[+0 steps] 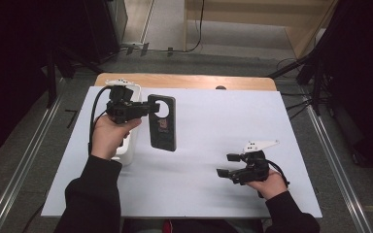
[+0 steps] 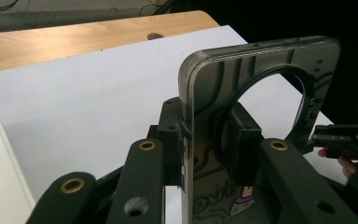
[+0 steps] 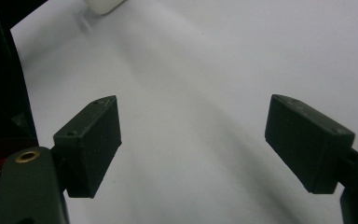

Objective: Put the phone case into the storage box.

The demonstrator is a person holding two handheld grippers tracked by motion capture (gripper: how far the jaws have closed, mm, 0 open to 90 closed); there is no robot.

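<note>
A dark phone case [image 1: 162, 124] with a large round cutout near its far end is pinched at that end by my left gripper [image 1: 151, 108]. In the left gripper view the case [image 2: 261, 60] stands edge-on between the two pads [image 2: 244, 140], which press on both of its faces; the gripper [image 2: 209, 140] is shut on it. My right gripper [image 1: 227, 165] hovers low over the white sheet at the near right, well apart from the case. Its jaws are wide open [image 3: 205, 140], with nothing but bare sheet between them.
A white sheet [image 1: 204, 194] covers most of a wooden table [image 1: 184, 81]. A white block-like object [image 1: 127, 148] stands under my left hand, and its corner [image 3: 103, 5] shows in the right gripper view. Dark stands and cables flank the table.
</note>
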